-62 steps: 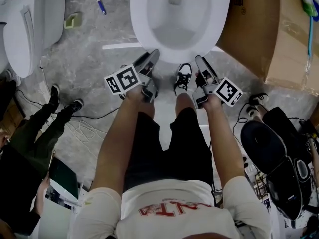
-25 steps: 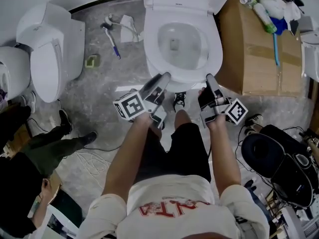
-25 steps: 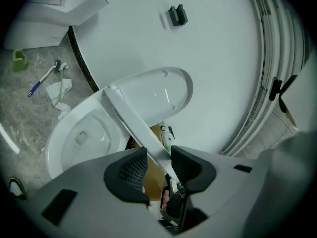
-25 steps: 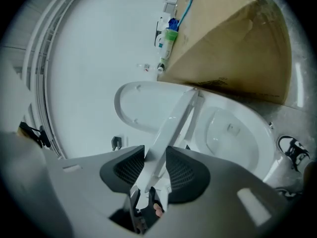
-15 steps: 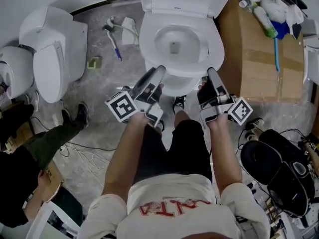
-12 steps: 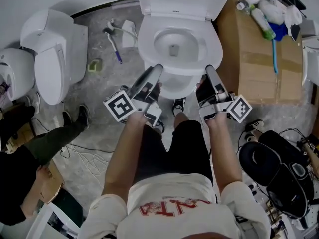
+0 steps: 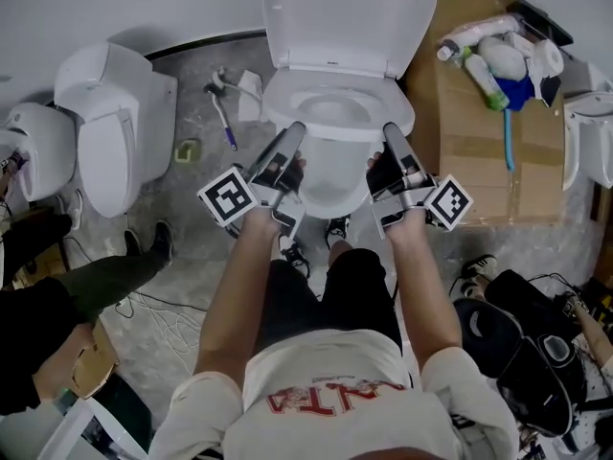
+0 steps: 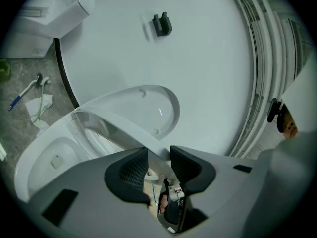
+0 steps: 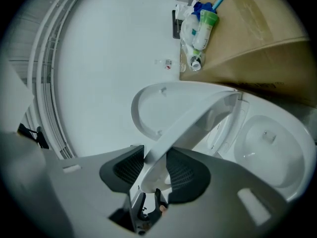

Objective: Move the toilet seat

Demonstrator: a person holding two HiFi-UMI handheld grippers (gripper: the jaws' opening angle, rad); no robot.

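A white toilet stands ahead with its lid raised against the wall. The toilet seat is lifted off the bowl at its front. My left gripper grips the seat's left front rim and my right gripper its right front rim. In the left gripper view the seat runs down between the pads of the left gripper, with the bowl below. In the right gripper view the seat slants between the pads of the right gripper.
A cardboard box with cleaning bottles stands right of the toilet. Two other toilets sit at the left, with a toilet brush on the floor. A person's legs and cables lie left; dark bags lie right.
Both grippers have risen with the seat's front rim, tilting the seat up off the bowl toward the lid. The head view has tipped up, showing more wall and lid.
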